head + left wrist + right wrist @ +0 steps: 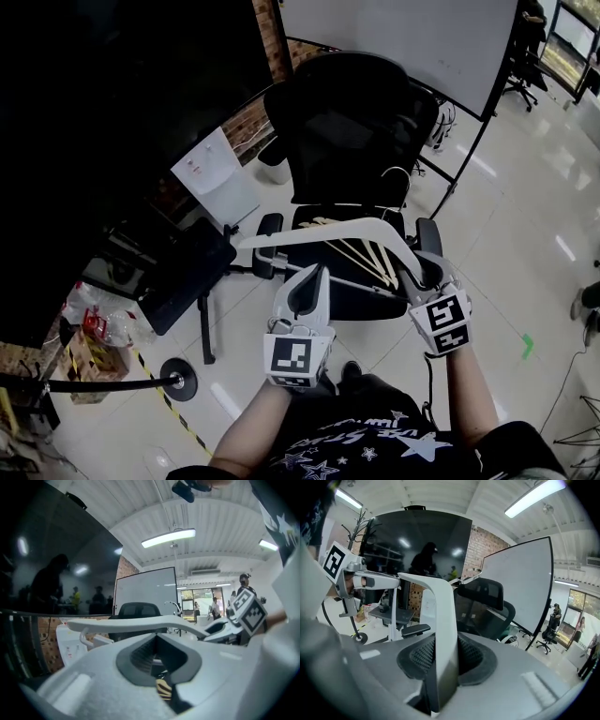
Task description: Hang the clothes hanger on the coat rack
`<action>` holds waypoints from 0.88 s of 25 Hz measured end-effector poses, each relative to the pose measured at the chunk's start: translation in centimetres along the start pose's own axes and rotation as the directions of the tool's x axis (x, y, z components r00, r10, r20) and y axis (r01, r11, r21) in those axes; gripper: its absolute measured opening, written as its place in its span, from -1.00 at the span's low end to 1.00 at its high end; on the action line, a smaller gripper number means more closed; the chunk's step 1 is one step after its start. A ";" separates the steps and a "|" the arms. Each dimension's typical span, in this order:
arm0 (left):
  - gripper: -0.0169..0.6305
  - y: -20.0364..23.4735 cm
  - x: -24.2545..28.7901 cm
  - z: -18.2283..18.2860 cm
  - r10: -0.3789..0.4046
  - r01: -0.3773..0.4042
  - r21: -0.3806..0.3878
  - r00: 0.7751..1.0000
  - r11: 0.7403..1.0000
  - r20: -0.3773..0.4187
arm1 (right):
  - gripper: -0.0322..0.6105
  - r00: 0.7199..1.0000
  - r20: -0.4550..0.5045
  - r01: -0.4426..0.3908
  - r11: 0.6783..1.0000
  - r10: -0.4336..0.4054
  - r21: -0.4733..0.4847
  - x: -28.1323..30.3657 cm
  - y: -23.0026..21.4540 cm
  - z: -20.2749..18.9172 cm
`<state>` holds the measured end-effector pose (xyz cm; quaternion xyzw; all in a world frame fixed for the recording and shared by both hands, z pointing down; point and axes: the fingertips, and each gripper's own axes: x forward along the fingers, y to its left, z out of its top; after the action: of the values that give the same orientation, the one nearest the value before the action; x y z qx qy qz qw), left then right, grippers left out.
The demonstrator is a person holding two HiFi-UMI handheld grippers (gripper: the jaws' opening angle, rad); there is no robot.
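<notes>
The clothes hanger (319, 232) was smooth white plastic, a broad flat arm curving over a thin straight lower bar. It hung roughly level above the black mesh office chair (349, 131), its long axis running left to right and its free tip pointing left. The right gripper (413, 274) clamped the hanger's right end between ribbed black pads. The left gripper (307, 284) had its jaws narrowly parted round the thin bar; I could not tell whether they touched it.

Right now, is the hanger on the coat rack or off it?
Off it. The hanger is clamped in the right gripper, by the office chair; the coat rack stands apart.
</notes>
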<state>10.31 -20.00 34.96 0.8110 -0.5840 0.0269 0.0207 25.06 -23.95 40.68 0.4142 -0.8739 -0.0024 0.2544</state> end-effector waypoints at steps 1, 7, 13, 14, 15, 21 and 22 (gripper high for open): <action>-0.93 -0.1 -0.3 0.4 0.004 -0.004 0.002 1.000 1.000 0.007 | -0.57 1.000 0.008 -0.009 1.000 0.009 -0.007 -0.2 0.3 0.3; -0.93 -0.2 -3.2 2.6 0.059 -0.059 0.013 0.998 0.998 0.015 | -0.57 0.994 0.063 -0.089 0.995 0.092 -0.051 -1.0 2.7 2.4; -0.93 3.0 -8.4 4.2 0.237 -0.238 0.026 0.971 0.971 0.029 | -0.57 0.957 0.127 -0.240 0.959 0.260 -0.154 0.2 7.0 5.8; -0.93 3.8 -9.4 4.3 0.270 -0.271 0.027 0.962 0.962 0.030 | -0.57 0.946 0.140 -0.267 0.947 0.293 -0.176 0.7 8.0 6.6; -0.93 4.4 -10.4 4.4 0.301 -0.302 0.030 0.953 0.953 0.031 | -0.57 0.934 0.151 -0.294 0.935 0.325 -0.197 1.1 9.1 7.5; -0.93 8.7 -17.7 5.0 0.490 -0.492 0.045 0.870 0.869 0.048 | -0.57 0.836 0.187 -0.443 0.836 0.515 -0.323 3.5 18.2 11.9; -0.93 9.4 -19.2 5.0 0.521 -0.523 0.045 0.852 0.851 0.051 | -0.57 0.813 0.189 -0.469 0.812 0.550 -0.348 3.7 20.1 12.6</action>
<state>-4.62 -5.11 28.64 0.6227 -0.7815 0.0334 -0.0214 2.93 -16.03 35.69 0.1165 -0.9704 -0.1179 0.1759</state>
